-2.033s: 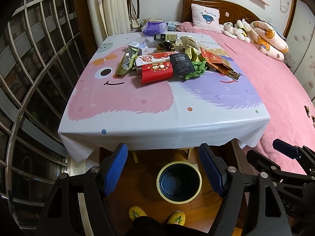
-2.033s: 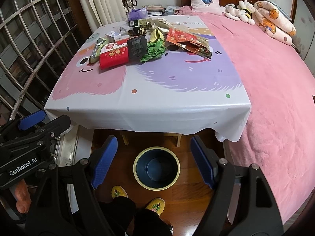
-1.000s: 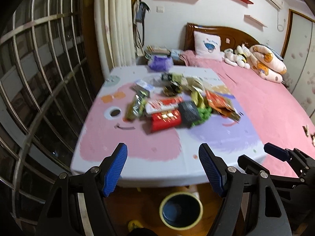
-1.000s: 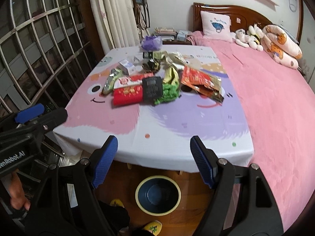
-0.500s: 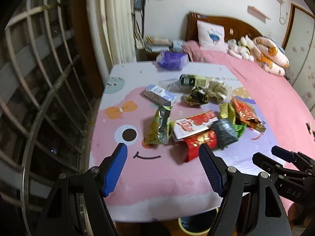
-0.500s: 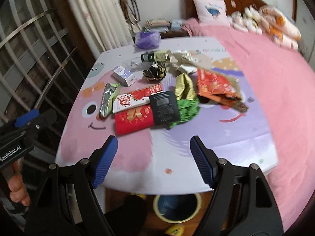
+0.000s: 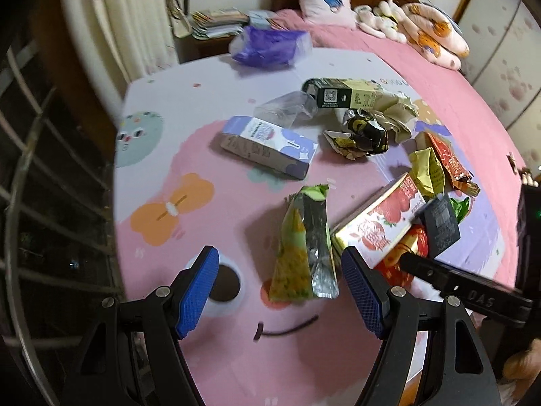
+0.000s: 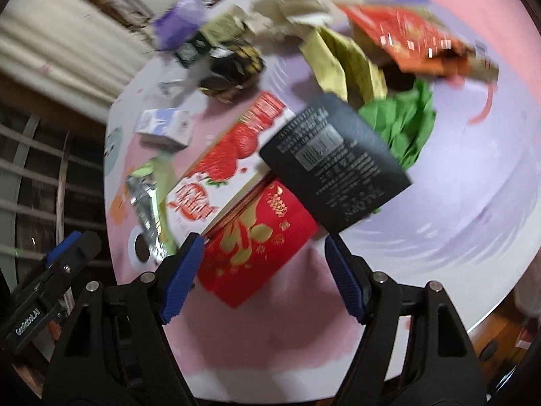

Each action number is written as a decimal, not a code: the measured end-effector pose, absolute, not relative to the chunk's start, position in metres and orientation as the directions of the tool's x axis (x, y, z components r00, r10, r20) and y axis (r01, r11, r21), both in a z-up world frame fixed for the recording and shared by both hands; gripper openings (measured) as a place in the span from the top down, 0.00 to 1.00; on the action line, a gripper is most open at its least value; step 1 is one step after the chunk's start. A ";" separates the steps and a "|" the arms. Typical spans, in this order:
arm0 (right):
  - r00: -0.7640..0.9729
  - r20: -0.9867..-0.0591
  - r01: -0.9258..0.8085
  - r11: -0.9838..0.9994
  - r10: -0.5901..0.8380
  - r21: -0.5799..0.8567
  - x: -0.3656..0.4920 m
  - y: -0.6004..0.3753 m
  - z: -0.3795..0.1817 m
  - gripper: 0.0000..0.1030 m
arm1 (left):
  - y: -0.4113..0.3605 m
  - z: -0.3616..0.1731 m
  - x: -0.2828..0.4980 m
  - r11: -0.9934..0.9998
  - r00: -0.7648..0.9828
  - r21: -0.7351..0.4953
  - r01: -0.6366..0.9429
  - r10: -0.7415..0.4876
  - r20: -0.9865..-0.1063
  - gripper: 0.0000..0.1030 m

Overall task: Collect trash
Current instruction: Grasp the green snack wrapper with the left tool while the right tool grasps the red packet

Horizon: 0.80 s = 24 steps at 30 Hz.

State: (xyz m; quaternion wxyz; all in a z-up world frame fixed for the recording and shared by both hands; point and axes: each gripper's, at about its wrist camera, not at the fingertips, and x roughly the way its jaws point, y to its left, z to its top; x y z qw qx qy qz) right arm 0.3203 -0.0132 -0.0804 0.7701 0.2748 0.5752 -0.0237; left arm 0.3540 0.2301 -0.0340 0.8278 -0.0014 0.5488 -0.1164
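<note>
Trash lies in a heap on the table's pink cartoon cloth. My left gripper hangs open over a green snack bag, which lies between its blue pads untouched. My right gripper is tilted over a red packet. Its jaws are closing with the packet between them, and the pads do not visibly press it. A strawberry box and a black packet overlap the red packet. Behind lie a white-purple carton, a crumpled black-gold wrapper and an orange-red bag.
Window bars and a curtain run along the left. A bed with a pink cover, a pillow and plush toys lies behind and to the right. A purple bag sits at the table's far edge.
Both grippers swept forward and down from above the floor to just over the trash heap. The bin dropped out of view. The right gripper rolled and its jaws narrowed a little.
</note>
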 end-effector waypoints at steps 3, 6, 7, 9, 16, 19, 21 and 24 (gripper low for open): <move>0.328 -0.902 0.398 0.825 0.280 0.400 0.323 -0.014 -0.095 0.46 | 0.222 -0.047 0.373 0.960 0.326 -0.165 0.226 -0.235 -0.916 0.26; 0.331 -0.896 0.427 0.800 0.296 0.422 0.321 -0.015 -0.102 0.54 | 0.210 -0.059 0.385 0.950 0.291 -0.180 0.257 -0.253 -0.923 0.26; 0.330 -0.895 0.433 0.795 0.299 0.425 0.320 -0.016 -0.105 0.55 | 0.205 -0.063 0.388 0.948 0.283 -0.182 0.261 -0.255 -0.924 0.26; 0.326 -0.896 0.435 0.794 0.300 0.424 0.318 -0.016 -0.107 0.59 | 0.201 -0.071 0.395 0.948 0.269 -0.182 0.261 -0.252 -0.929 0.27; 0.332 -0.890 0.395 0.811 0.312 0.432 0.316 -0.012 -0.098 0.74 | 0.194 -0.095 0.418 0.952 0.212 -0.176 0.251 -0.232 -0.949 0.36; 0.337 -0.886 0.375 0.819 0.317 0.435 0.312 -0.012 -0.091 0.82 | 0.189 -0.105 0.421 0.952 0.187 -0.132 0.275 -0.188 -0.964 0.54; 0.339 -0.887 0.359 0.828 0.315 0.431 0.309 -0.012 -0.086 0.84 | 0.187 -0.111 0.421 0.951 0.168 -0.122 0.283 -0.174 -0.970 0.65; 0.339 -0.891 0.337 0.846 0.300 0.413 0.303 -0.014 -0.076 0.85 | 0.189 -0.109 0.418 0.952 0.178 -0.132 0.275 -0.186 -0.966 0.77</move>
